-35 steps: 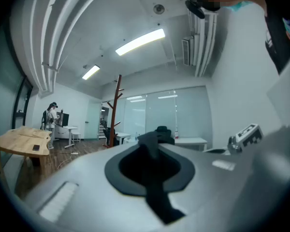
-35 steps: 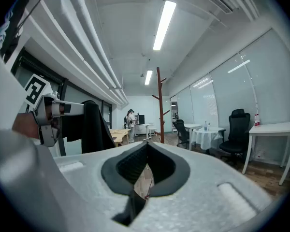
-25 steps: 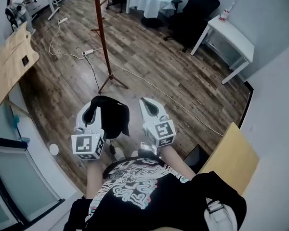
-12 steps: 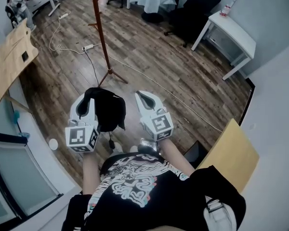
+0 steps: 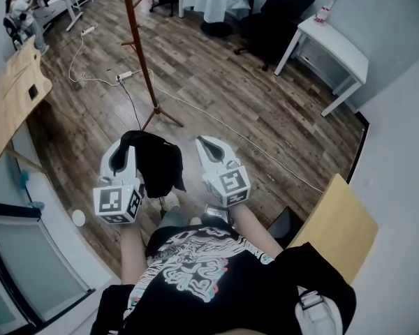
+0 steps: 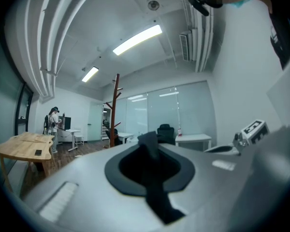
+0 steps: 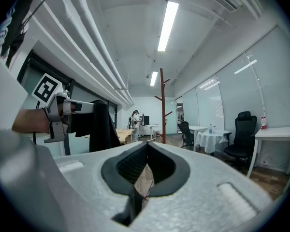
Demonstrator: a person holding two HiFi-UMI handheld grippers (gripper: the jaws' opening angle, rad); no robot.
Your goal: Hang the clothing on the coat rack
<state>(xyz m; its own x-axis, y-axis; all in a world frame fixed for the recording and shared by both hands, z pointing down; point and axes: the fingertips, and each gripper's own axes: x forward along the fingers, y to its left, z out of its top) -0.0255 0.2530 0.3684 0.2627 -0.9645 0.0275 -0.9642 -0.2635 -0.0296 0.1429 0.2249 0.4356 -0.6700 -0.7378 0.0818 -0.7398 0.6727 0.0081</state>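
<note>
A black garment hangs in folds from my left gripper, which is shut on a strip of the cloth. In the left gripper view the black strip runs between the closed jaws. My right gripper is level beside it, shut with nothing in it; its dark pads meet. The right gripper view shows the garment draped off the left gripper. The brown wooden coat rack stands ahead on the plank floor, its tripod base a short way beyond the grippers. It also shows as the coat rack and the coat rack.
A white cable and a power strip lie on the floor by the rack's base. A white desk and a black office chair stand at the far right, a wooden table at the left, and a wooden board at the near right.
The two grippers stay side by side with the garment still clamped. The hanging cloth has swayed a little, and the head view has shifted slightly towards the coat rack.
</note>
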